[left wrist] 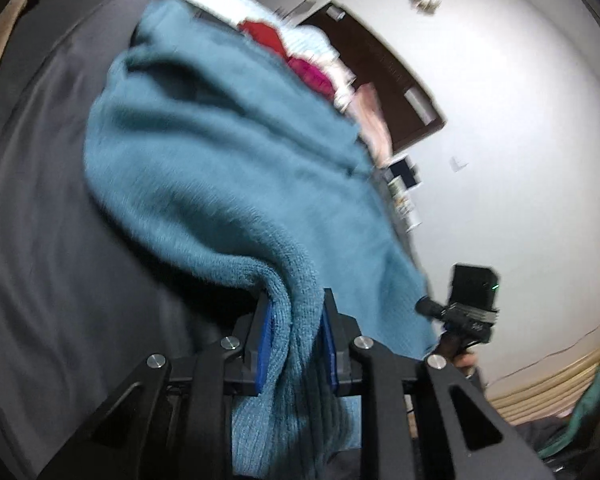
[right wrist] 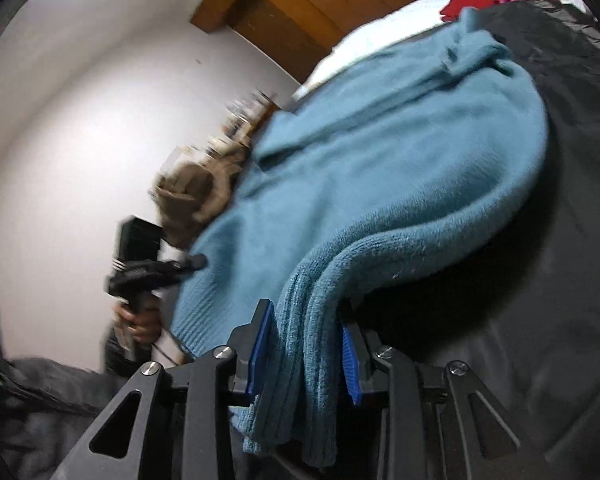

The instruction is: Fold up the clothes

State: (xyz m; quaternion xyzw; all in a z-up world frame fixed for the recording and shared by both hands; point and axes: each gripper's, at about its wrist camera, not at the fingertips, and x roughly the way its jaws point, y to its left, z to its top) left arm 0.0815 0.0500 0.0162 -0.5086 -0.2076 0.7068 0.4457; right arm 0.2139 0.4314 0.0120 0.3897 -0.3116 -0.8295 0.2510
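Observation:
A teal knitted sweater (left wrist: 220,160) is lifted over a dark grey bedspread (left wrist: 40,200), stretched between both grippers. My left gripper (left wrist: 296,320) is shut on a bunched edge of it, the knit pinched between the blue pads (left wrist: 266,344). In the right wrist view the same sweater (right wrist: 400,160) hangs across the frame and my right gripper (right wrist: 306,336) is shut on its folded ribbed edge. The other gripper, held in a hand, shows at the sweater's far side in each view: right gripper (left wrist: 466,308), left gripper (right wrist: 148,268).
Red and magenta clothes (left wrist: 292,56) lie on a white cover beyond the sweater. A dark wooden door (left wrist: 380,76) and white wall stand behind. A brown wooden headboard (right wrist: 300,8) and a tan garment (right wrist: 192,200) lie past the bed. Both views are tilted and blurred.

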